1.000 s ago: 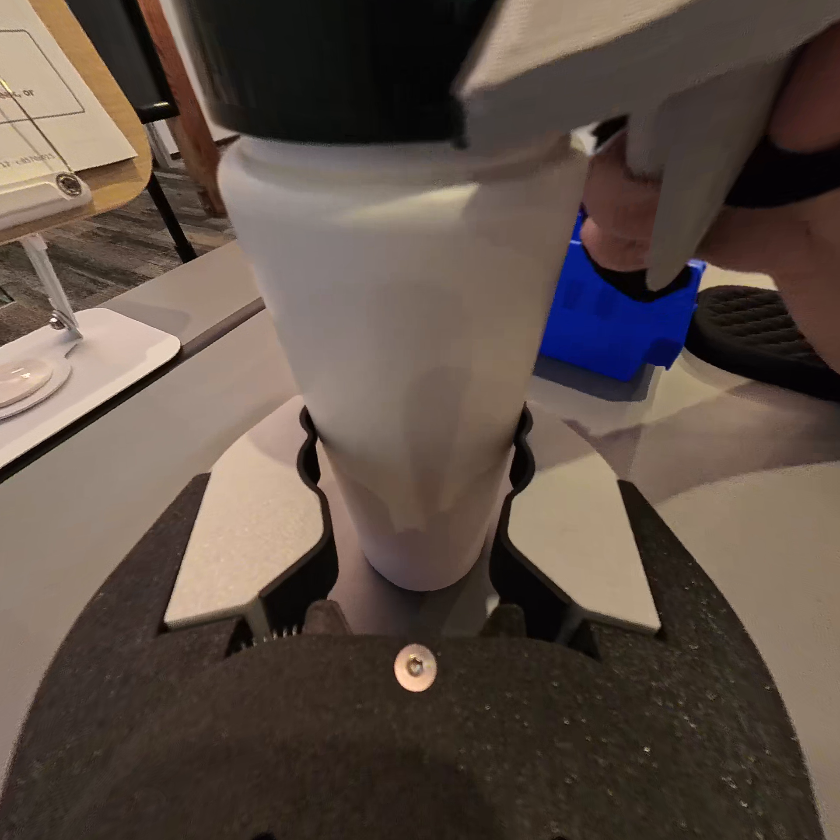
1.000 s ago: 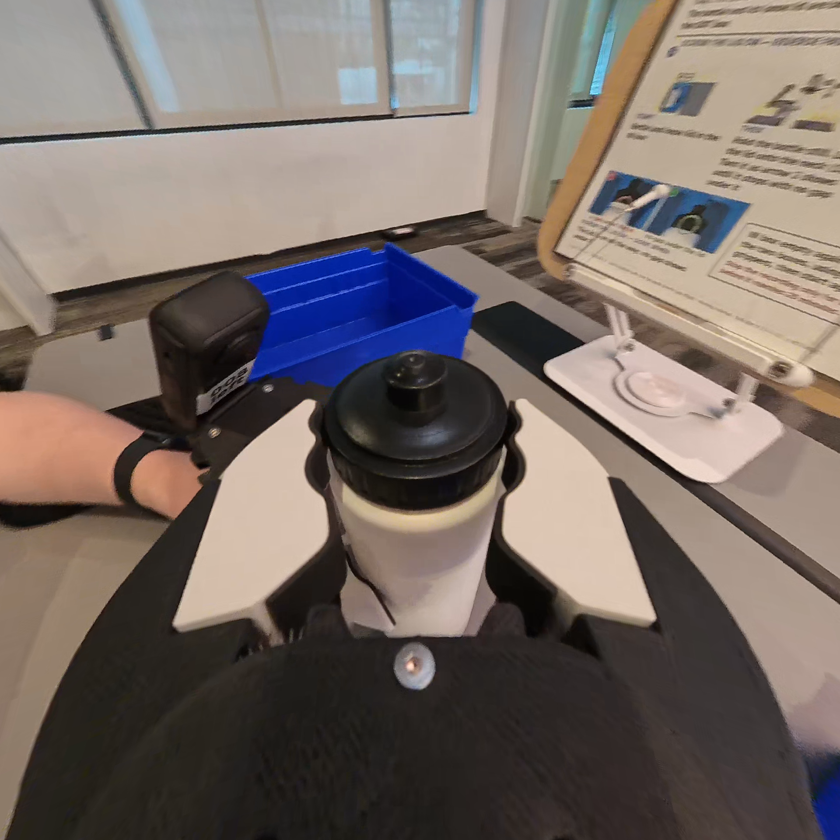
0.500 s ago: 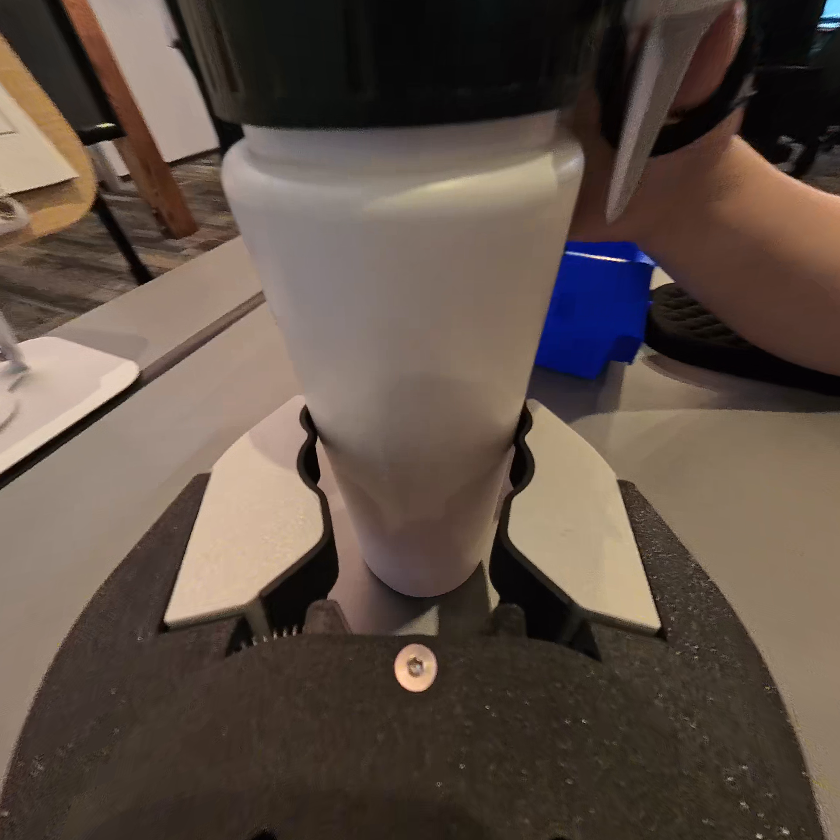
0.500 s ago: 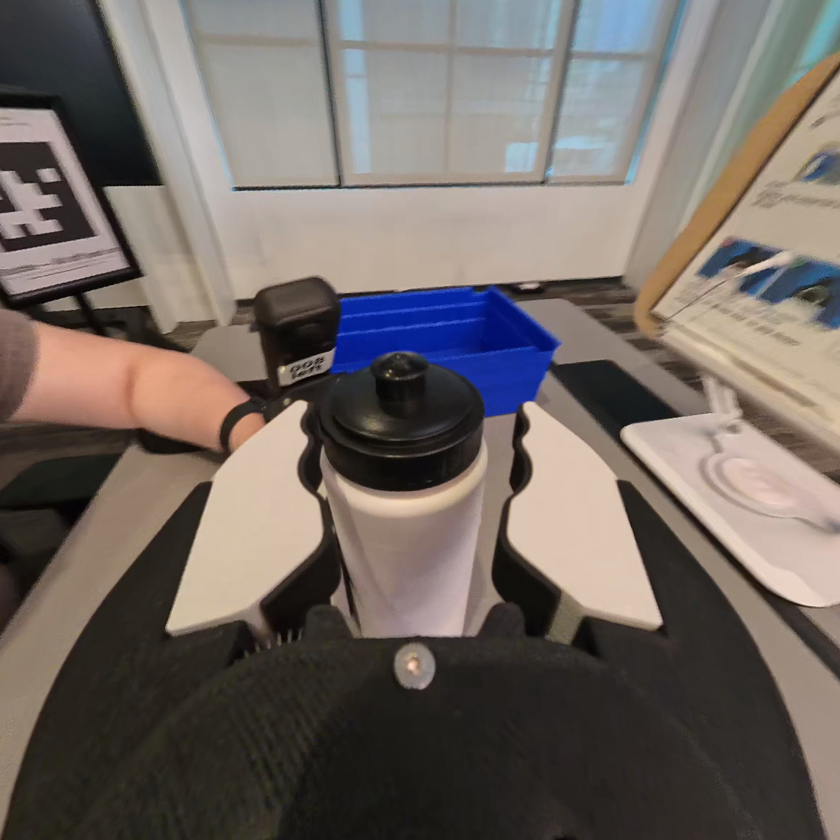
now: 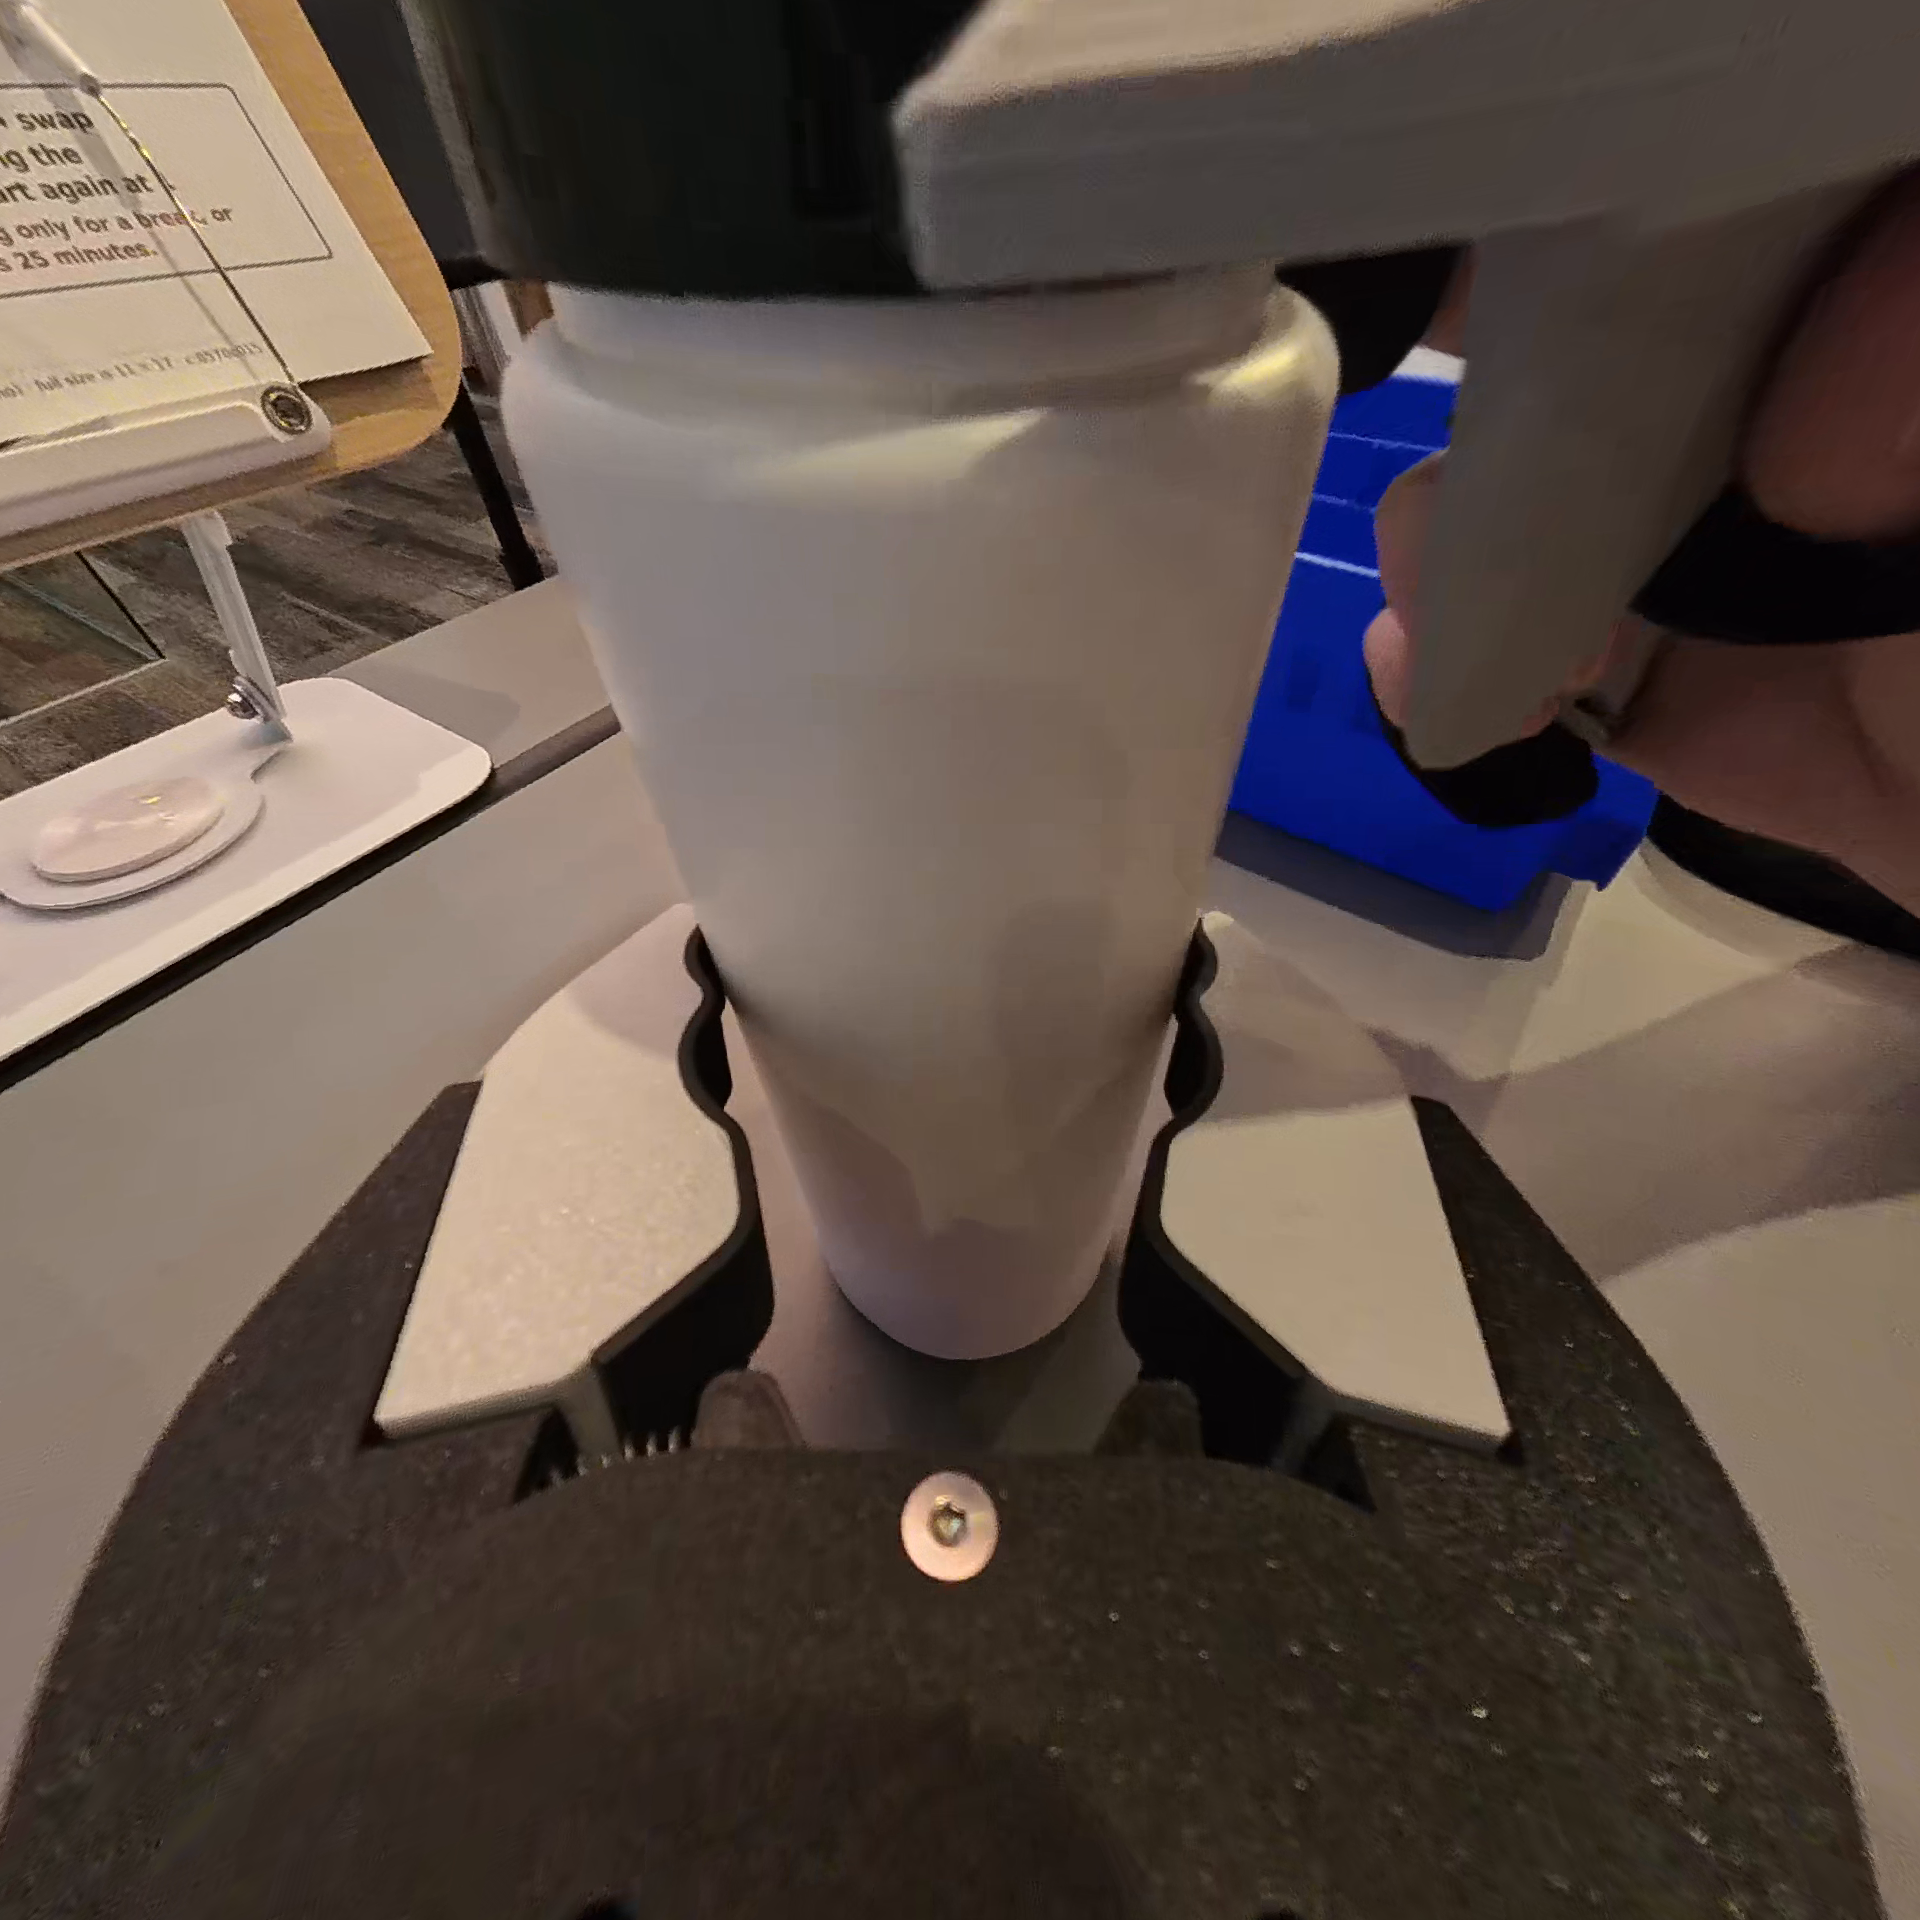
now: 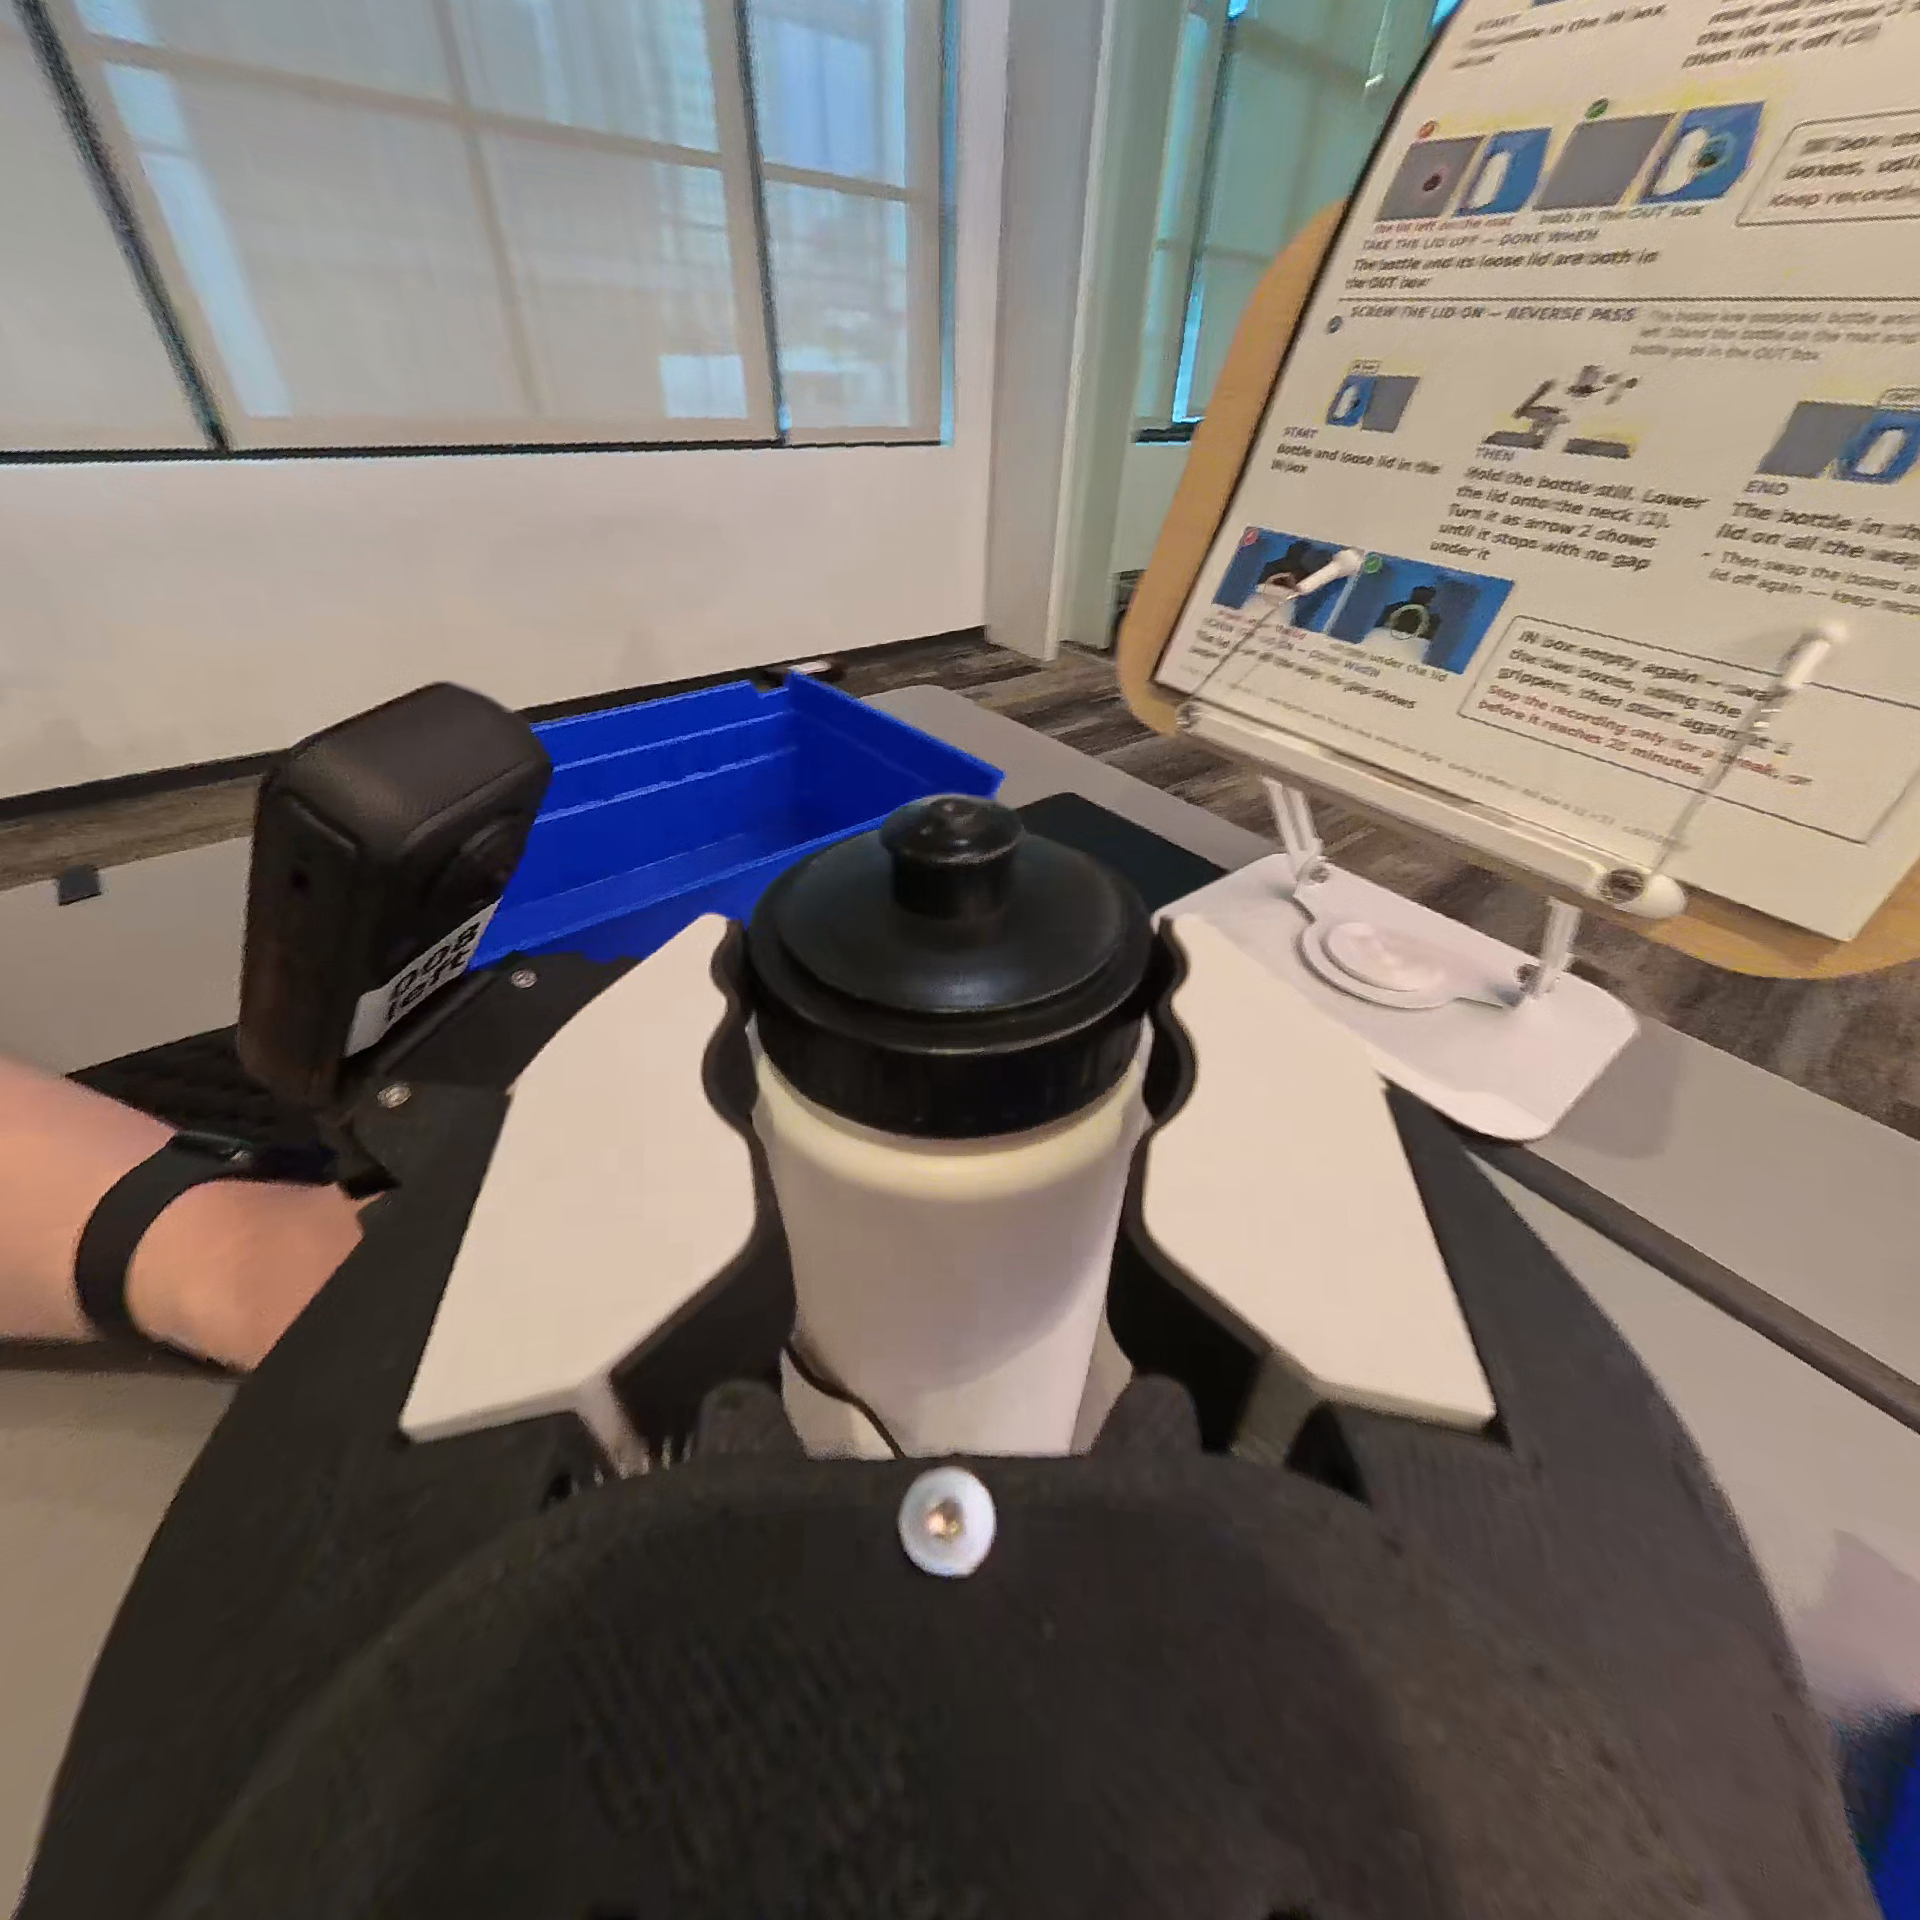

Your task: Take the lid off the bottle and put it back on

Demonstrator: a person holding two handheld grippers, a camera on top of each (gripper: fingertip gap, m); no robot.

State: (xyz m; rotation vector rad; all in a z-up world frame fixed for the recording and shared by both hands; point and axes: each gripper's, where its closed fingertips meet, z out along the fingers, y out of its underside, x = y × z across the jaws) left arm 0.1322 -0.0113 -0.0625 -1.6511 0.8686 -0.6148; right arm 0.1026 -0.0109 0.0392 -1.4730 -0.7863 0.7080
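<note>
You have the left gripper (image 5: 951,1091) clamped low on the bottle (image 5: 925,727) and the right gripper (image 6: 948,997) clamped round the lid (image 6: 940,977), so you're probably mid-twist; turn the lid next, bottle steady.

Two close wrist views, bottle (image 5: 935,790) shared

1. A blue bin (image 6: 727,790) sits on the grey table (image 5: 208,1143).
2. An instruction board (image 6: 1558,468) leans on a white stand (image 6: 1455,997).
3. A black mat (image 6: 1122,831) lies beside the bin.

Gridded window (image 6: 468,208), white wall (image 6: 416,582), grey table (image 5: 260,1091), dark floor (image 5: 312,540).
</note>
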